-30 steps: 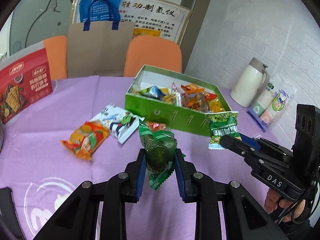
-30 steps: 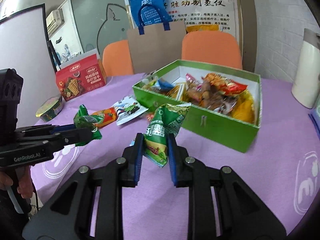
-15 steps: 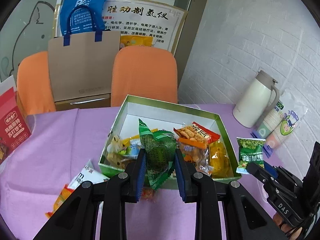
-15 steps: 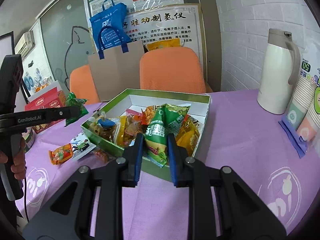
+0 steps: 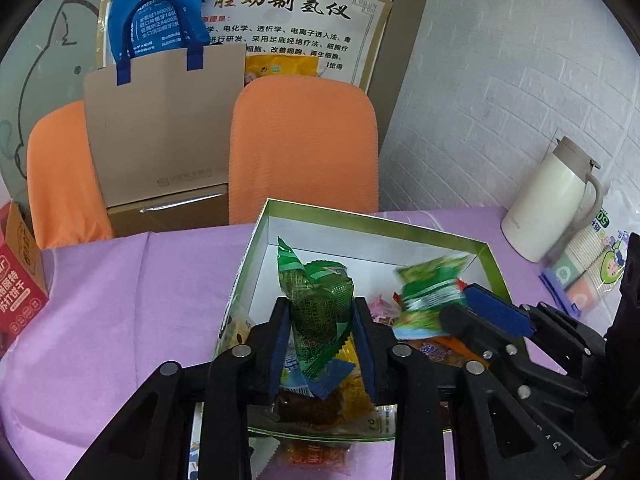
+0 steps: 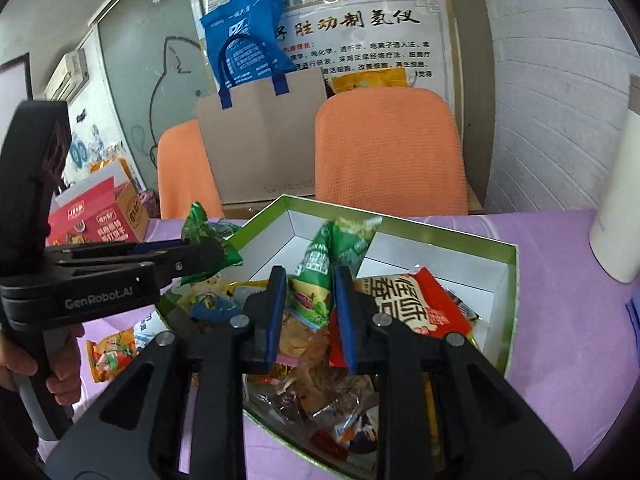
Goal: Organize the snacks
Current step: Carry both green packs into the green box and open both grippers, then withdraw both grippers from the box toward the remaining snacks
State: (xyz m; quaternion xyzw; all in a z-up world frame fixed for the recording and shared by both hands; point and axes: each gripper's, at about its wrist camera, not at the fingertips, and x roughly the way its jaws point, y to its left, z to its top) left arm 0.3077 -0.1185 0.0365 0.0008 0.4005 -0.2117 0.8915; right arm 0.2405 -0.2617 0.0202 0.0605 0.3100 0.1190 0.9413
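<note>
- Tablecloth (image 5: 120, 300): plain lilac purple.
- Box (image 5: 490, 264): green outside, white inside.
- Left packet (image 5: 316, 312): dark green, fine print pattern, blue corner.
- Right packet (image 6: 326, 272): bright green, white lettering.
- Red packet (image 6: 416, 304): red, white panel with red characters.
- Chairs (image 5: 304, 148): orange, textured weave.
- Jug (image 5: 548, 200): cream white.
- Gripper pads (image 6: 278, 312): blue on black.

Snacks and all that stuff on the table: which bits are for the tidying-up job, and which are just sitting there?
For the job:
- green box
- dark green packet in the left gripper
- light green packet in the right gripper
- orange packet on the purple cloth

Just lying about:
- white jug
- red carton
- paper bag
- orange chairs
</note>
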